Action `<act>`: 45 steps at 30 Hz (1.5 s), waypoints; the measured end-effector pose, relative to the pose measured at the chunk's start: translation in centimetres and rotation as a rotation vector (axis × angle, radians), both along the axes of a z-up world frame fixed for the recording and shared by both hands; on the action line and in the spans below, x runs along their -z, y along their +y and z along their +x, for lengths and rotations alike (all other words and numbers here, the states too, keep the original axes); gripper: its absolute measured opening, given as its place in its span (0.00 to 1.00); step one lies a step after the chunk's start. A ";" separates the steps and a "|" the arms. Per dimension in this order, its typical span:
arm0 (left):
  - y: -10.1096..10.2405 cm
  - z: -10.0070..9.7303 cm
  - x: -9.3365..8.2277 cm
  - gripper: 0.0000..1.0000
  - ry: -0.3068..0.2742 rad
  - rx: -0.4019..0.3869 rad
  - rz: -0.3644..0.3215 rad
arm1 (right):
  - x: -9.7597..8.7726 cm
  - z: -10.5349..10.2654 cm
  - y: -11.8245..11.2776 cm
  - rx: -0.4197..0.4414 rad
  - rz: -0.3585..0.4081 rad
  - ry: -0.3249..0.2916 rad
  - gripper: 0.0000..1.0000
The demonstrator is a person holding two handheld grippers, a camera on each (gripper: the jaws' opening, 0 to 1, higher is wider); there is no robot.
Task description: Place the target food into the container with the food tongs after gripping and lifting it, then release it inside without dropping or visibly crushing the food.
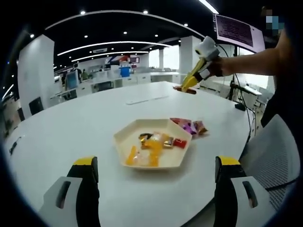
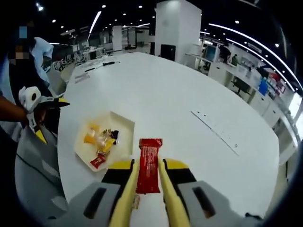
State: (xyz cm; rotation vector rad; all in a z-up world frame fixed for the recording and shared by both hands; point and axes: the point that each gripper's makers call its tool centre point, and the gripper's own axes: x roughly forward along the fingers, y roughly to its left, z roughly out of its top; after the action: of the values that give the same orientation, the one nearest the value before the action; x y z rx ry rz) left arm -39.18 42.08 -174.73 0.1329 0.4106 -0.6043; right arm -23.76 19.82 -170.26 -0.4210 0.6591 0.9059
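Carry step in hand. Right gripper [image 2: 147, 182] fingers clamped on red packet [image 2: 149, 163], held above bench [image 2: 189, 104] beside tray [image 2: 124, 124]. Left gripper [image 1: 154, 177] fingers apart. Next: position over tray, release gently.

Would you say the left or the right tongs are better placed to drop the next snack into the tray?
Right. The right tongs already grip a red snack packet and hover near the tray. The left tongs are open and hold nothing, hanging before the tray.
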 end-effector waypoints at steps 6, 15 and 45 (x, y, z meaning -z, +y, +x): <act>0.0 0.0 -0.1 1.00 -0.003 -0.003 0.001 | -0.5 -0.3 3.5 -0.060 0.004 -0.007 0.23; 0.1 0.1 -0.3 1.00 -0.009 -0.009 -0.005 | -0.7 -0.7 7.7 -0.134 0.005 -0.011 0.23; 0.4 0.2 -0.4 1.00 -0.016 -0.023 -0.011 | -1.0 -0.7 13.0 -0.237 0.005 -0.022 0.25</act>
State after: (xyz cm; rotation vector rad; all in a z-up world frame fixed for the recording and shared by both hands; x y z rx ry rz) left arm -38.93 42.44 -174.29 0.1223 0.3923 -0.5824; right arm -24.45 32.78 -169.30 -0.5116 0.5941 1.1252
